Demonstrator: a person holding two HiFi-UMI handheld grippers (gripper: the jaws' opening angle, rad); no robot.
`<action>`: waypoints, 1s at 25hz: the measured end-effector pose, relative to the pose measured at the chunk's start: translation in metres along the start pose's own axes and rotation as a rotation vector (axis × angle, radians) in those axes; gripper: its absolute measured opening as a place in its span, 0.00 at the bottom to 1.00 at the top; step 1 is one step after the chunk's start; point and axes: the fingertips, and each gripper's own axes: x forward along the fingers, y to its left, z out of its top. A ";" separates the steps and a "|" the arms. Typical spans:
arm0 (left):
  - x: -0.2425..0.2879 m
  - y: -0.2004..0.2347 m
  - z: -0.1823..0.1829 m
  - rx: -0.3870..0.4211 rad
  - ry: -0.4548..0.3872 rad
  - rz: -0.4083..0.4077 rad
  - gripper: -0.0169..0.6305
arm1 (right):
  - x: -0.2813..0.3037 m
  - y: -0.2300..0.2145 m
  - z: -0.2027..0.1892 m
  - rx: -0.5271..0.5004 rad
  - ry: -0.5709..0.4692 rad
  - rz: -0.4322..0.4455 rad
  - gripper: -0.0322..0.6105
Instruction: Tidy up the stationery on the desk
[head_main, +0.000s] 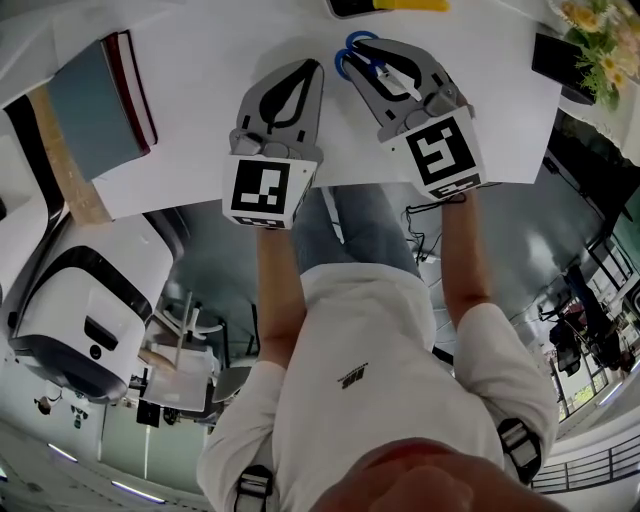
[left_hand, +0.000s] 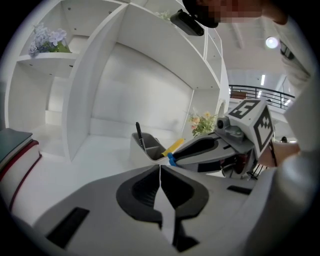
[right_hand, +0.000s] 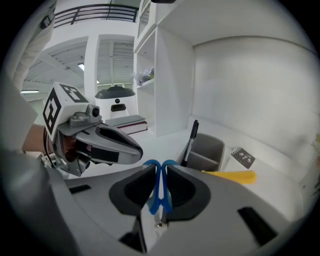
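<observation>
Over a smooth white desk (head_main: 200, 60), right gripper (right_hand: 159, 171) pinches blue-looped scissors (right_hand: 156, 200).

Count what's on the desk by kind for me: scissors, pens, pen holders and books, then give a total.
Scissors: 1
Pens: 1
Pen holders: 1
Books: 2
Total: 5
</observation>
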 end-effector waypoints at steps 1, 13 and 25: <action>0.000 -0.001 0.002 0.005 -0.001 -0.004 0.03 | -0.004 -0.003 0.004 0.014 -0.017 -0.015 0.14; 0.002 -0.004 0.037 0.053 -0.030 -0.036 0.03 | -0.032 -0.033 0.055 0.107 -0.215 -0.163 0.14; 0.020 0.001 0.067 0.079 -0.066 -0.053 0.03 | -0.043 -0.072 0.084 0.197 -0.369 -0.245 0.14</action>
